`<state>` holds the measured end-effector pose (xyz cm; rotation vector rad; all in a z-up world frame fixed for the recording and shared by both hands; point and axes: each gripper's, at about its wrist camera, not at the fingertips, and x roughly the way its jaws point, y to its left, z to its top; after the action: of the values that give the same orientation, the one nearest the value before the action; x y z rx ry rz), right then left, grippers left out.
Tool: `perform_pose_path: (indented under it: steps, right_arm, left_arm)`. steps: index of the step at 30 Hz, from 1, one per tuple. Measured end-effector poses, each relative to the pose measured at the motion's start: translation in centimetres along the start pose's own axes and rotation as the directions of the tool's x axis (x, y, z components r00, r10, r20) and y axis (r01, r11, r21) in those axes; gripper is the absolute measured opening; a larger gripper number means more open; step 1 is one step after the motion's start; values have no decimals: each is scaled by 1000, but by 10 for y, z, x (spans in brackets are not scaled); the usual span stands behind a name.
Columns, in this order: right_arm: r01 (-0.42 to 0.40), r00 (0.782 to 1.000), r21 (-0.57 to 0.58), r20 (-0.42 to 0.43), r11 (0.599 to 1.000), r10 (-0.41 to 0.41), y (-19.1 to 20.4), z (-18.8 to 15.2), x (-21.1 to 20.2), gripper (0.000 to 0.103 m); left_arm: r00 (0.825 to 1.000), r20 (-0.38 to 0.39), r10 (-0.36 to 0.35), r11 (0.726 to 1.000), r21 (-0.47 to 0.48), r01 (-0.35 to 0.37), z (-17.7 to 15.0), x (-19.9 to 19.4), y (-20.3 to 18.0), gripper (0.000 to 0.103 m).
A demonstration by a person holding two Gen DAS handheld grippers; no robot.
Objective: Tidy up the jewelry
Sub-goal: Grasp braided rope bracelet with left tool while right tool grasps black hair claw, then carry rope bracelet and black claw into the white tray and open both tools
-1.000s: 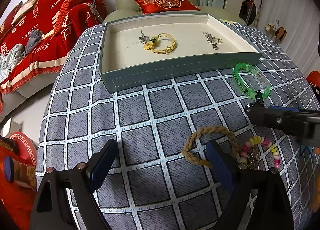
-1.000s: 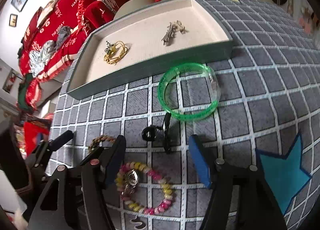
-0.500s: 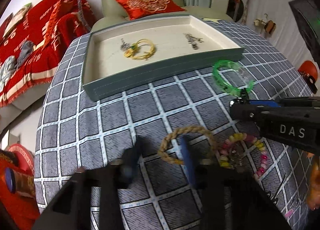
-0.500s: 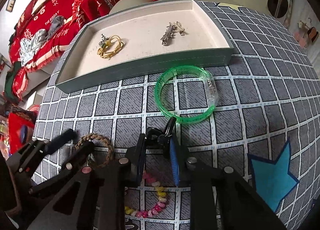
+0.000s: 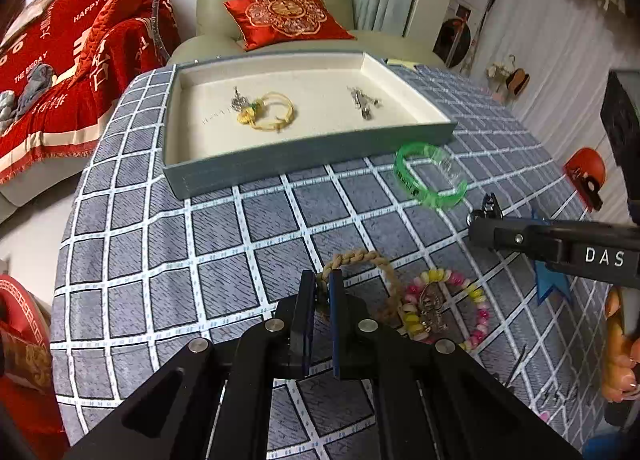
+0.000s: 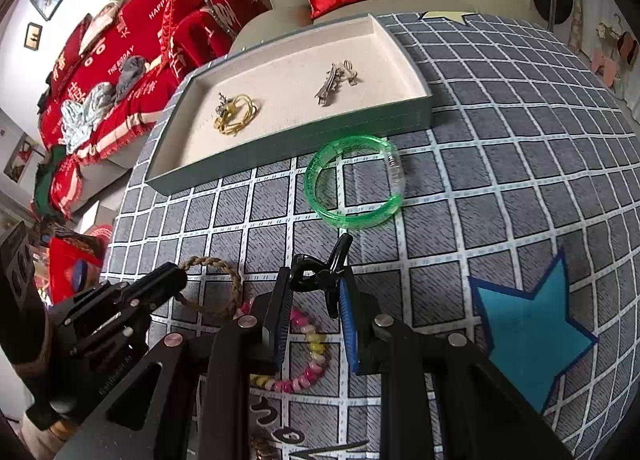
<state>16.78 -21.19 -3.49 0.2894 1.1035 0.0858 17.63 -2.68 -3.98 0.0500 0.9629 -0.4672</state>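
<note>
**Left wrist view: both grippers now clamped on jewelry**

Since a second ago both spread grippers have pinched shut: left gripper [image 5: 322, 292] on the braided bracelet [image 5: 360, 260], right gripper [image 6: 314, 300] on the black clip [image 6: 320, 274]. Both pieces sit on the near counter [image 5: 160, 260], ready for the tray [image 5: 304, 156]. Only the right wrist view shows the clip held; the left shows just its tip.

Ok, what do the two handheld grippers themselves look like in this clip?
Both are matte black angular frames with silver round bolt heads. The left gripper and right gripper each carry two flat fingers with blue pads on the inner faces. The right one's side bears white "DAS" lettering. No cables show. The hand behind it is bare, no sleeve visible.
</note>
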Motion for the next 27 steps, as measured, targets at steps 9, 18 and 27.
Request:
perform_pose_path:
  steps: [9, 18, 27]
  right_arm:
    - [-27, 998, -9, 53, 1000, 27, -4, 8, -28, 25]
    - [-20, 992, -50, 126, 999, 26, -1, 53, -51, 25]
    - [-13, 988, -78, 150, 997, 25, 2, 102, -45, 25]
  left_arm:
    - [996, 75, -41, 999, -32, 43, 20, -31, 8, 23]
    - [987, 159, -28, 999, -35, 34, 71, -50, 21, 23]
    - [986, 166, 7, 999, -51, 1, 115, -32, 33, 23]
